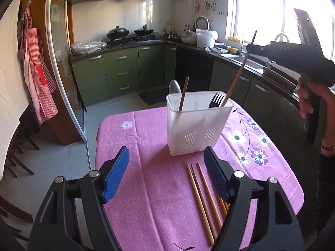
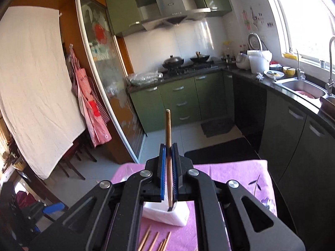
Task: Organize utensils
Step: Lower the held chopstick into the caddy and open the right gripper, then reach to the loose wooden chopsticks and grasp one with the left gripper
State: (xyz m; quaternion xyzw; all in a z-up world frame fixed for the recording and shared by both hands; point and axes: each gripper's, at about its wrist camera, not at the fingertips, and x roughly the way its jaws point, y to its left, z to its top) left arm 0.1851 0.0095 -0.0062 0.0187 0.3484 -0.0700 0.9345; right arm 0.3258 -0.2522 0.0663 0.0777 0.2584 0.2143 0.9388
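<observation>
A: What is on the left?

B: The left gripper (image 1: 166, 175). Its jaws are wide apart and nothing is in them. It hangs over the pink cloth (image 1: 146, 188).

A: And next to it?

B: Loose chopsticks (image 1: 201, 200) lie flat on the cloth, close to us, partly under the gripper's right finger. Behind them stands the white holder (image 1: 194, 129). A spoon (image 1: 174, 87), one stick (image 1: 183, 94) and a black fork (image 1: 215, 100) are already in it.

A: What about the right?

B: The right gripper (image 2: 168, 161) is squeezed tight on one chopstick (image 1: 235, 83). It holds the stick near its top. The low end is dipping into the right side of the holder, by the fork.

A: How do the sticks feel?

B: I think they are light, thin and stiff. They look smooth, so they may roll or slip.

A: Where should you grab one?

B: Across the middle or near one end, one stick only. They lie very close together, so two could come up at once. The holder looks light too, so a bump might tip it.
</observation>
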